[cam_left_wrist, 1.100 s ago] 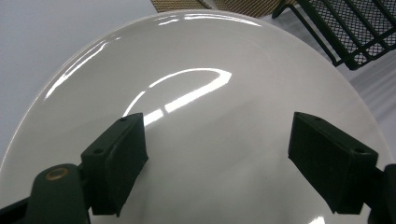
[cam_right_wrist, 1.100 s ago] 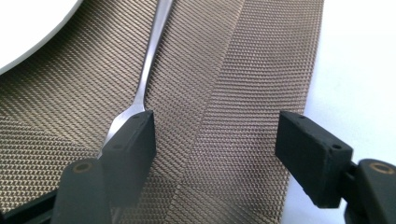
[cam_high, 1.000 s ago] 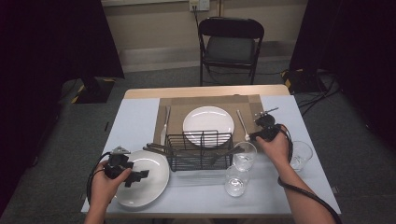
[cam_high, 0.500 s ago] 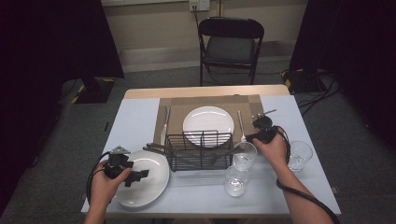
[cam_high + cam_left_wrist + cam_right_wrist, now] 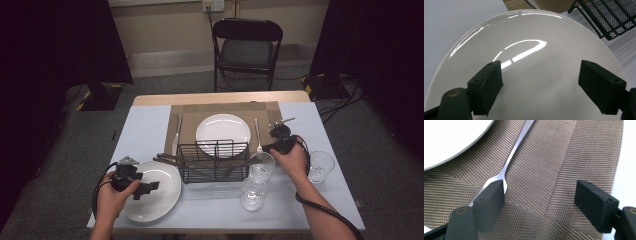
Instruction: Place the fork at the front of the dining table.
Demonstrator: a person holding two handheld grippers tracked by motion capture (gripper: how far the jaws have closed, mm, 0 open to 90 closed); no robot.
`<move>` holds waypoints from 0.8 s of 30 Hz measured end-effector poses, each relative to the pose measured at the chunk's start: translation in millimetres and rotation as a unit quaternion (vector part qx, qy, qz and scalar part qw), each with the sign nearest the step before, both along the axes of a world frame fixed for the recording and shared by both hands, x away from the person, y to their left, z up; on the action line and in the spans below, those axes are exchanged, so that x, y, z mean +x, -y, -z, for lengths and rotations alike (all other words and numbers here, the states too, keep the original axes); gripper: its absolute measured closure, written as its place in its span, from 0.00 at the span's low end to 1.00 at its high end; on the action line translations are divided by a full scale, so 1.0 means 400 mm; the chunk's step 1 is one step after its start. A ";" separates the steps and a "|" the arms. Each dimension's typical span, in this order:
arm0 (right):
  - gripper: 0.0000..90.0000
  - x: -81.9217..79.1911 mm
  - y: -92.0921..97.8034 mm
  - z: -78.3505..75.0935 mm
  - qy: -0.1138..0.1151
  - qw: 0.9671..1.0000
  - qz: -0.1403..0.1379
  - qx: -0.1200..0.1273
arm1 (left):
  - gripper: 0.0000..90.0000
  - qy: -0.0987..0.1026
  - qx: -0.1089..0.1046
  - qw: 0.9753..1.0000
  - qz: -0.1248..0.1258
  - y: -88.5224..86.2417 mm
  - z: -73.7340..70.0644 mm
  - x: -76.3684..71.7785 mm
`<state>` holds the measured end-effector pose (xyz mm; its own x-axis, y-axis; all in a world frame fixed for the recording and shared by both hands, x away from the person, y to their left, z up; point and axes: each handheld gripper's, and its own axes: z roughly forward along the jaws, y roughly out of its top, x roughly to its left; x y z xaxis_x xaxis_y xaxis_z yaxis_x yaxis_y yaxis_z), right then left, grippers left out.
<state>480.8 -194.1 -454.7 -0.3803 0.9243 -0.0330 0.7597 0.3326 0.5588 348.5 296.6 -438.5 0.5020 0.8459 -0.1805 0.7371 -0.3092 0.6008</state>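
R gripper point(image 5: 276, 141) has crept slightly toward the person since 1 s ago, jaws apart over the thin silver metal fork point(image 5: 510, 157) lying on the brown woven placemat point(image 5: 564, 170), just right of the round white plate point(image 5: 222, 133). L gripper point(image 5: 140, 187) hovers w/ jaws apart over the glossy white dinner plate point(image 5: 529, 57). Fork's prob light, stiff, slick & lies flat: pinch the handle across its narrow width.

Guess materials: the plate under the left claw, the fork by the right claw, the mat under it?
Plate: looks like glazed white ceramic; sharp glossy light reflections, though melamine can't be ruled out. Fork: polished metal, probably stainless steel; bright mirror-like handle. Mat: woven brown synthetic or natural fibre, matte; the ribbed weave is plainly visible.
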 end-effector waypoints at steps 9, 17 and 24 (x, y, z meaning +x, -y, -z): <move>0.26 -0.002 -0.002 -0.006 0.002 1.000 -0.004 -0.003 | 0.21 0.002 0.001 1.000 -0.001 -0.002 0.000 0.000; 0.23 -0.003 0.009 -0.043 0.002 1.000 -0.003 0.010 | 0.21 0.001 -0.001 1.000 0.000 0.001 0.000 -0.001; 0.19 -0.008 0.010 -0.086 0.009 1.000 -0.010 0.018 | 0.21 0.001 -0.002 1.000 -0.001 0.003 -0.005 -0.003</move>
